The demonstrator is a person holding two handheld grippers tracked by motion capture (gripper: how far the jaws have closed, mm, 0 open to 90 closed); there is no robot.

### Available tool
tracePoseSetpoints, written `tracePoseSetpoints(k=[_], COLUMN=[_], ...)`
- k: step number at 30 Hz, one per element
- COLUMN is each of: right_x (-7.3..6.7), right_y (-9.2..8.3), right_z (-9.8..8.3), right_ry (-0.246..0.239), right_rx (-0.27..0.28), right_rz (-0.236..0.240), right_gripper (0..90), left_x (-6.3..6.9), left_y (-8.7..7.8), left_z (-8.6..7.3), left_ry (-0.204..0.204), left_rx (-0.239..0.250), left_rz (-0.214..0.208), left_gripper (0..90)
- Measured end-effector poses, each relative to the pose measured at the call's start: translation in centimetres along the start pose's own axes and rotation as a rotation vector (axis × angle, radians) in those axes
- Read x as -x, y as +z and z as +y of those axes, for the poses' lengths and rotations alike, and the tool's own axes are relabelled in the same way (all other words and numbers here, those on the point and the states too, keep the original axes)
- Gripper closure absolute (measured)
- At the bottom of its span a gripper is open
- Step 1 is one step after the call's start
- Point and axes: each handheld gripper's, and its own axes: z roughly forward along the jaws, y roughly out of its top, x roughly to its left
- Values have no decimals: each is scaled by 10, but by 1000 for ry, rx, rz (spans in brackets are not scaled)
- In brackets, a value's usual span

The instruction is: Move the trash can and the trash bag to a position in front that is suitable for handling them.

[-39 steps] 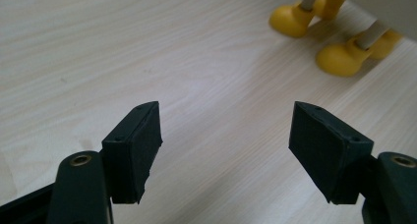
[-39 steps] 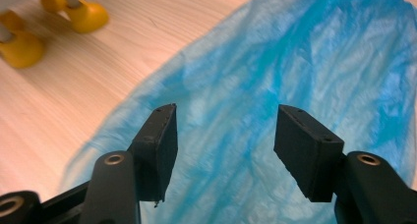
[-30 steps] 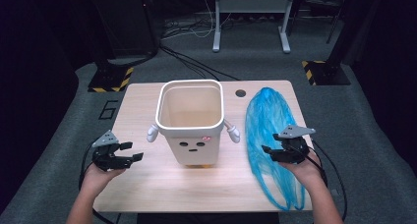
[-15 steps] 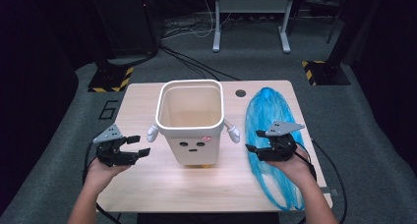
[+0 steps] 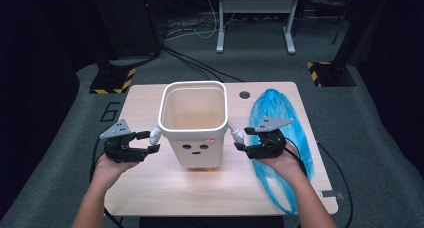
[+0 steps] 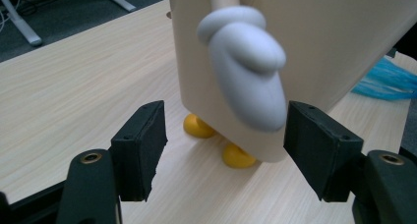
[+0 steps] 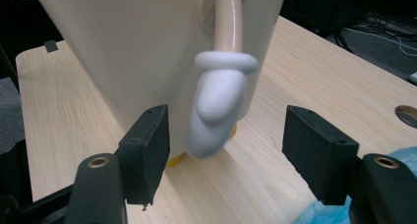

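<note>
Nearest the person, two hands come up from six o'clock in the high view. The left gripper point(image 5: 150, 142) is at about eight o'clock on the worktop point(image 5: 165, 193), and the right gripper point(image 5: 241, 140) is at about four o'clock. Both point in at the bin point(image 5: 192, 125) that stands between them.

The bin is cream, with a little face on its front, yellow feet point(image 6: 238, 155) and two small arms that end in pale mitten hands. In the left gripper view the left mitten point(image 6: 246, 71) hangs just in front of the jaws and partly between them. The jaws are spread and have just been closing a little, but the pads point(image 6: 140, 148) do not touch the mitten. In the right gripper view the right mitten point(image 7: 216, 108) hangs between spread jaws too, and nothing is pinched there either.

My guess is that the job is to take the bin by its two mittens and then do something with the blue bag point(image 5: 280, 138). It looks like it is only starting. The grippers are lined up, but no grab is made yet. The squeeze on each mitten is still left to do, and so is the work with the bag.

The bin is upright and looks empty inside, as far as the high view lets me see.

Farther off, at about two o'clock, the blue bag lies flat along the worktop's edge. A small round hole point(image 5: 244, 94) sits in the worktop near twelve o'clock.
</note>
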Motion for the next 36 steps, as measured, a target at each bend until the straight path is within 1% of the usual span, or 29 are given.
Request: tracePoseSetpoints(k=[2,4,5,6,7,8,9,10,11,12,13,16,17,20,22,23,25,27,30,32,33,34,35,36], right_x=[-1,-4,-5,-5,-5,-5,-6,-6,-6,-5,-4,-4,-4,-5,-7,-10,-11,-12,-13,-15,-15,-17,-17,-17], right_y=[3,8,12,12,12,13,14,15,15,15,15,15,14,14,13,11,10,8,2,-3,-5,-9,-9,-11], right_z=[1,5,8,8,8,10,11,11,11,11,11,12,12,12,13,13,13,13,11,10,9,7,7,6], right_ry=[-9,-24,-23,-19,-19,-13,-7,-1,-1,5,18,27,24,39,31,17,16,12,27,35,31,29,29,23], right_rx=[-7,-6,2,3,3,10,7,6,6,7,6,5,5,7,10,13,16,20,35,44,48,49,49,47], right_rz=[7,6,-2,1,1,9,4,-8,-8,-5,-1,0,-6,-14,-28,-34,-36,-41,-39,-41,-42,-47,-47,-52], right_gripper=[349,436,487,522,522,554,595,622,622,626,633,640,642,650,650,651,651,651,651,652,652,652,652,653], left_x=[0,0,0,0,1,1,1,2,2,3,3,3,3,4,6,7,8,10,16,21,22,28,28,31], left_y=[2,5,6,7,8,9,11,13,13,15,15,15,15,14,13,11,10,10,8,7,7,7,7,7], left_z=[4,8,9,10,11,12,13,14,14,14,15,16,17,17,17,18,18,19,20,22,22,23,23,24], left_ry=[-4,-14,-17,-17,-14,-8,1,12,12,21,22,10,5,-5,0,7,7,8,2,10,10,24,24,32], left_rx=[5,15,22,25,26,21,14,2,2,-7,-9,-9,-9,-5,1,-2,-2,1,15,22,21,16,16,12], left_rz=[-12,-22,-33,-36,-43,-46,-48,-56,-56,-53,-50,-55,-55,-62,-58,-59,-65,-74,-85,-89,-91,-95,-95,-96], left_gripper=[346,380,421,435,435,467,499,552,561,561,585,593,593,593,593,593,593,593,592,592,592,591,591,591])
